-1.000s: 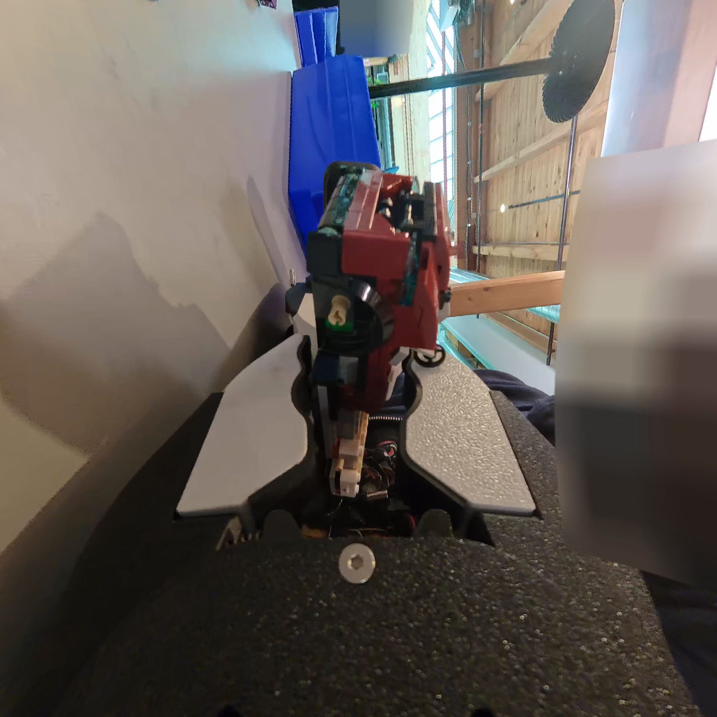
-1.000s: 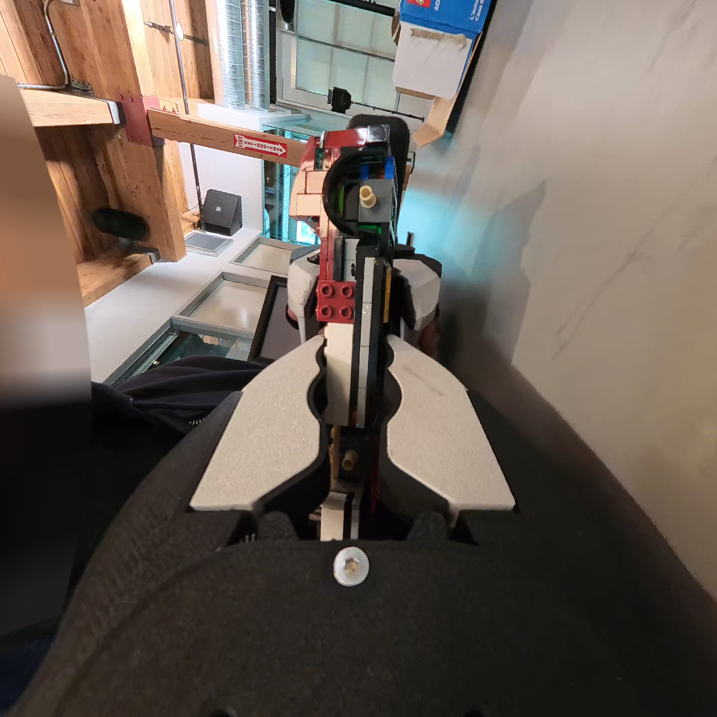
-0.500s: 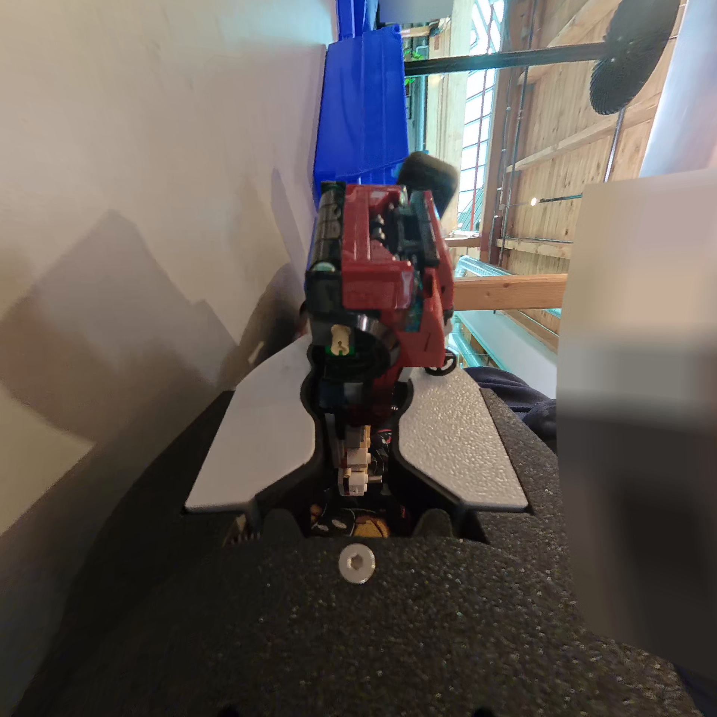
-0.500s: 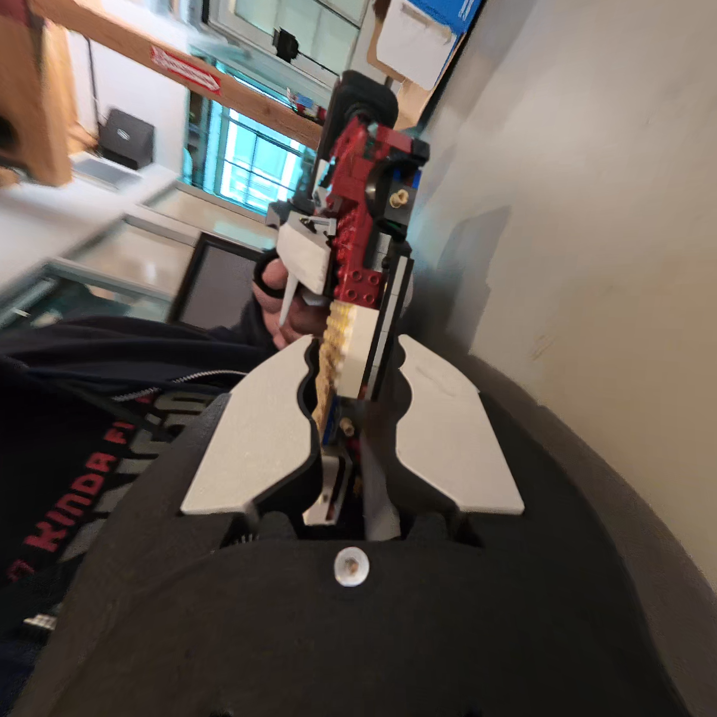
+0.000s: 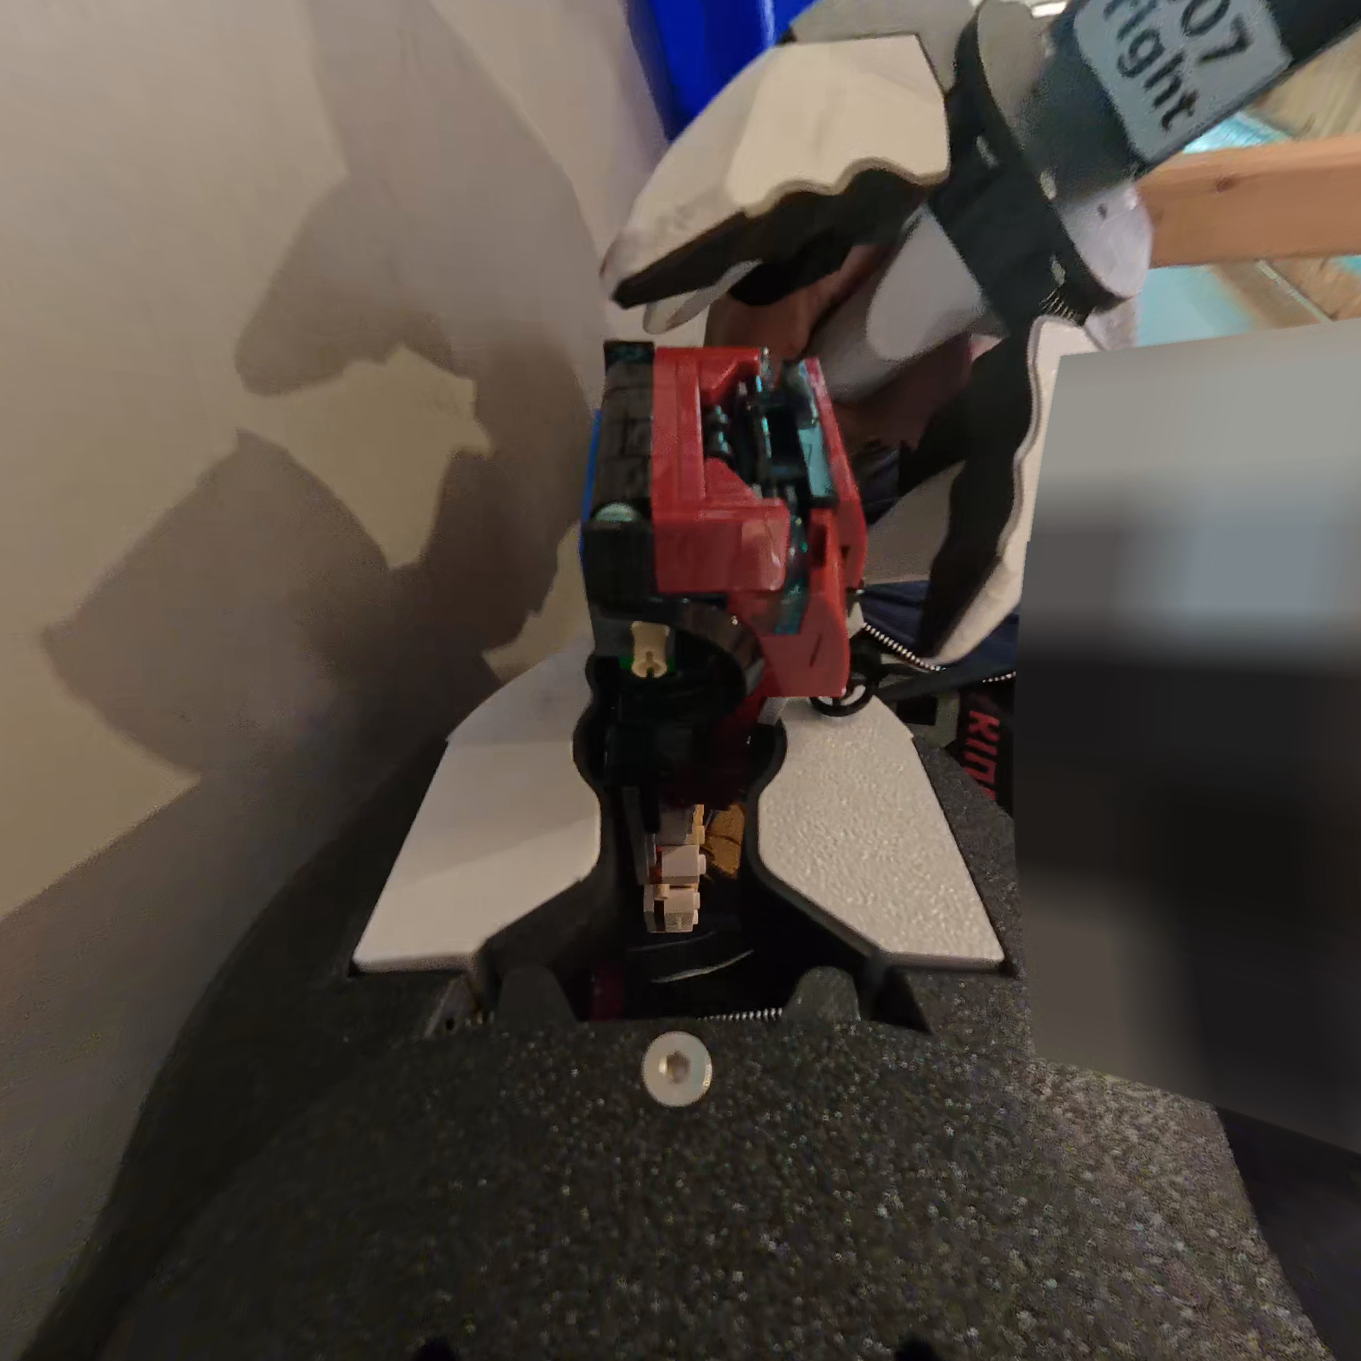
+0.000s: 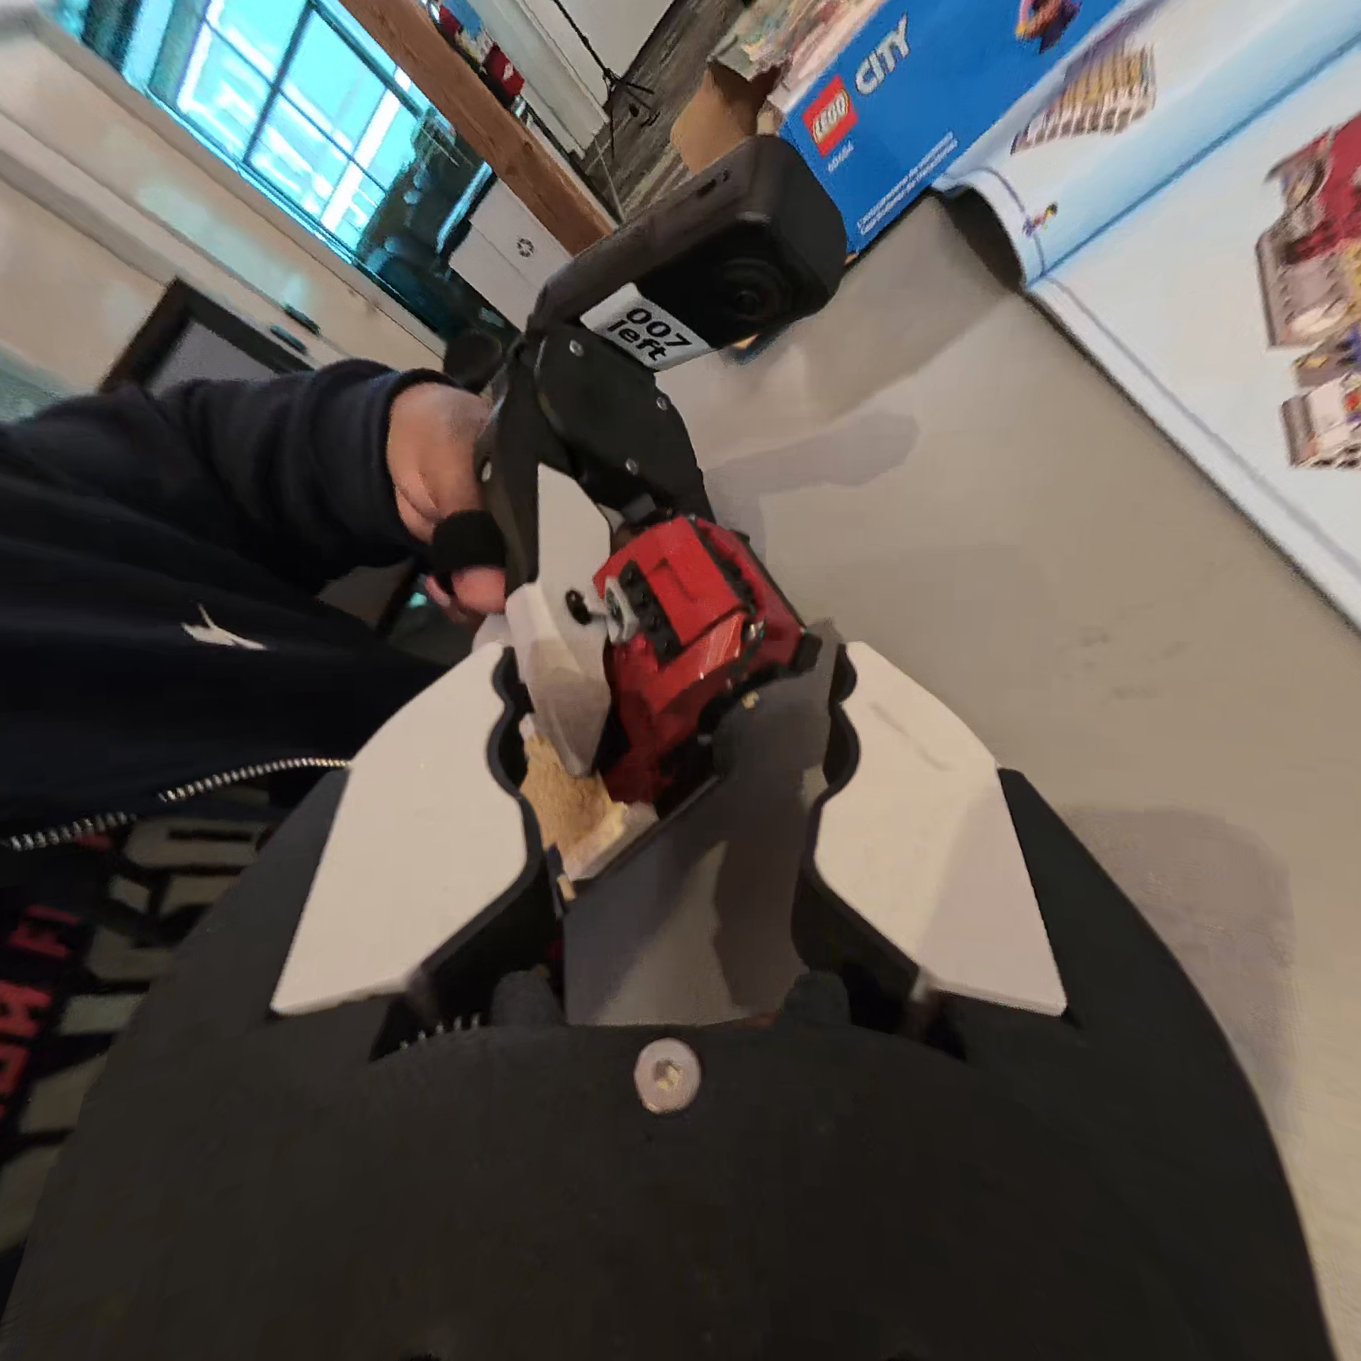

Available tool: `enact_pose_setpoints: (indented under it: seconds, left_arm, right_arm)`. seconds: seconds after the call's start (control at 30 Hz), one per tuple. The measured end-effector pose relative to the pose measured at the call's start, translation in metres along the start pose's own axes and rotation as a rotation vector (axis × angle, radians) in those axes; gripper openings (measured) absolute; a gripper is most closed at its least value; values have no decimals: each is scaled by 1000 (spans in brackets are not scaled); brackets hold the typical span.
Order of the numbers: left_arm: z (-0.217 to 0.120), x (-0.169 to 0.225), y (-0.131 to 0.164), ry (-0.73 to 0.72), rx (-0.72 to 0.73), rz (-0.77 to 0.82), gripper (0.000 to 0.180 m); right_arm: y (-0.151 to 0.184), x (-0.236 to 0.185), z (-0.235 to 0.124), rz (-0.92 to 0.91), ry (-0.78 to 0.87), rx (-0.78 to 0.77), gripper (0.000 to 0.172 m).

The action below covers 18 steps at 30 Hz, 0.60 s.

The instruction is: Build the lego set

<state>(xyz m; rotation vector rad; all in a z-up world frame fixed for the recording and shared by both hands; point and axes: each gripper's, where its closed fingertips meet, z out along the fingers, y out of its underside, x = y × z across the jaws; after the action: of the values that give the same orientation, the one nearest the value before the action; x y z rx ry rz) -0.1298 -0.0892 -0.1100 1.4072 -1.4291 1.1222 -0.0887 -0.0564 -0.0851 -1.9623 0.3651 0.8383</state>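
Note:
My left gripper [image 5: 681, 707] is shut on a red and black brick-built toy car [image 5: 725, 530], with both pads pressed on its black lower part. The car stands up out of the grasp, and its tan and white end reaches back between the fingers. My right gripper [image 6: 674, 663] is wide open, and the same car [image 6: 685, 611] sits between its fingertips without either pad pressing on it. One white finger of the left gripper [image 6: 560, 604] shows beside the car. The right gripper's spread fingers [image 5: 781, 162] show above and to the right of the car in the left wrist view.
A grey table surface [image 6: 1031, 589] lies on the right. A blue toy box [image 6: 884, 110] and an open picture booklet [image 6: 1252, 258] lie at its far side. A person's hand [image 6: 442, 471] and a dark sleeve [image 6: 184, 515] hold the left gripper. A blue bin [image 5: 663, 59] stands behind. My right fingertips sit around 5 cm from my left ones.
A second ago both grippers were shut on the car. The right gripper has opened wide and let go of it. The left gripper keeps its hold and has turned with the car.

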Motion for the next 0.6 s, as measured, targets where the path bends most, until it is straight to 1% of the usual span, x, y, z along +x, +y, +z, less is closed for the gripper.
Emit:
enact_pose_setpoints:
  seconds: [0.07, 0.13, 0.3, 0.37, 0.4, 0.6]
  left_arm:
    - [3, -4, 2, -18, -37, -2, 35]
    - [7, -5, 3, -21, -64, -7, 35]
    - [12, -10, 4, -32, -96, 2, 35]
    - [14, -10, 5, -31, -100, 8, 35]
    - [15, -11, 5, -35, -101, 11, 36]
    - [16, -15, 6, -26, -91, 3, 36]
  right_arm:
    - [2, 5, 6, 78, -11, -1, 84]
    - [5, 9, 10, 111, -9, -4, 87]
    - [13, 12, 13, 125, -14, -23, 86]
    - [14, 18, 11, 130, 3, -28, 80]
    - [16, 19, 11, 137, -3, -36, 82]
    - [20, 21, 9, 112, 12, -58, 77]
